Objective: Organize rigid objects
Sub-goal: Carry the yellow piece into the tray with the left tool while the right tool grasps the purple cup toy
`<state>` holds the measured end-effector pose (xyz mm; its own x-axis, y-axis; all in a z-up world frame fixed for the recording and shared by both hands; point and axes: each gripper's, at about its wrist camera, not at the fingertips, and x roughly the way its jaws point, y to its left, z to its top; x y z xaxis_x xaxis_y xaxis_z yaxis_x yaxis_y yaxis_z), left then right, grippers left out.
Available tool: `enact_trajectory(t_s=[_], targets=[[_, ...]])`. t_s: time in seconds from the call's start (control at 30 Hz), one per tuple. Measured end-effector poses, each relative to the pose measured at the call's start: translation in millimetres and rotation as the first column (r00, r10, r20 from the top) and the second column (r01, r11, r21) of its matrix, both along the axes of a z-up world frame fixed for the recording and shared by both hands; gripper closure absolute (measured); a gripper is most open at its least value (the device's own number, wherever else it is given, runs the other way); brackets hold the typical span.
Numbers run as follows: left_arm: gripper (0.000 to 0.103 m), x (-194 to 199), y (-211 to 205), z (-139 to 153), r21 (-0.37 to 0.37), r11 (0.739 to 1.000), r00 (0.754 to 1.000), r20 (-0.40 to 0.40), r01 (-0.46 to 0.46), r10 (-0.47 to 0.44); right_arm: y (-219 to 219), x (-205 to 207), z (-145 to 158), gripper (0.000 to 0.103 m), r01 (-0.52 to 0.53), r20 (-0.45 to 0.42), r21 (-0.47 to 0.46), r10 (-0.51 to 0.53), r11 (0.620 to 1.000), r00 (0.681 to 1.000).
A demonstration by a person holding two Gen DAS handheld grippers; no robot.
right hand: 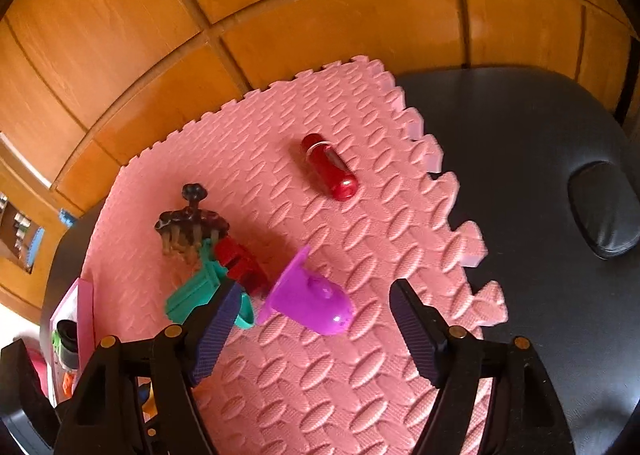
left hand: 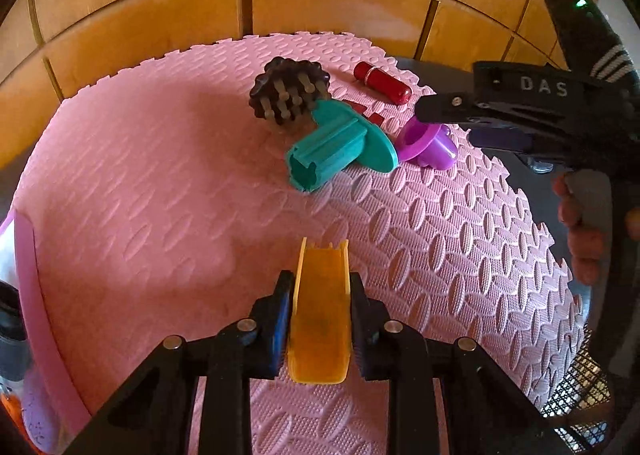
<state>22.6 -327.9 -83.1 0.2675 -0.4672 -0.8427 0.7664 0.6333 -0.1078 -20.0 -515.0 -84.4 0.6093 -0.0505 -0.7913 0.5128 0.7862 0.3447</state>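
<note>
My left gripper (left hand: 319, 295) is shut on a yellow channel-shaped plastic piece (left hand: 320, 319), held just above the pink foam mat (left hand: 160, 175). Beyond it lie a teal flanged peg (left hand: 336, 151), a dark brown hair claw (left hand: 288, 93), a red capsule (left hand: 382, 82) and a purple cup-shaped piece (left hand: 428, 143). My right gripper (right hand: 314, 289) stands open with its fingers on either side of the purple piece (right hand: 312, 307), and the pads are clear of it. A small red clip (right hand: 240, 259) lies between the teal peg (right hand: 192, 295) and the purple piece. The red capsule (right hand: 330, 167) lies alone farther back.
The mat lies on a black padded surface (right hand: 520, 175) with a wooden panelled wall (right hand: 320, 15) behind. At the left edge stands a pink bin (left hand: 32, 295) holding several small items. A person's hand (left hand: 580, 223) grips the right tool.
</note>
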Motion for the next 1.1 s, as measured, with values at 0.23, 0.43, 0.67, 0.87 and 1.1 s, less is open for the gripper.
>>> enact_trajectory(t_s=[0.23,0.43,0.67,0.87,1.1], targets=[[0.077,-1.4,0.2,-0.4,-0.002,1.0,1.0,0.01,-0.003,0.003,7.7,11.5,-9.0,0.022,-0.029,-0.062,-0.068,0.025,0.997,0.998],[0.077,-3.0,-0.7,-0.7,-0.003,1.0,1.0,0.012,-0.007,0.008,16.1,16.8,-18.0,0.055,-0.067,-0.138,-0.126,0.05,0.99,0.989],[0.077,-0.7,14.5,5.9,-0.016,0.999,0.998,-0.037,-0.046,0.046,13.3,13.5,-19.5,0.055,-0.058,-0.123,-0.096,0.046,0.994,0.991],[0.077,-4.5,38.5,30.7,-0.071,0.995,0.997,-0.036,-0.064,0.062,11.9,14.4,-22.3,0.054,-0.055,-0.121,-0.084,0.044,0.995,0.992],[0.077,-3.3,85.1,70.6,-0.15,0.983,0.994,-0.017,-0.108,0.107,16.4,15.5,-22.5,0.054,-0.068,-0.131,-0.116,0.053,0.991,0.99]])
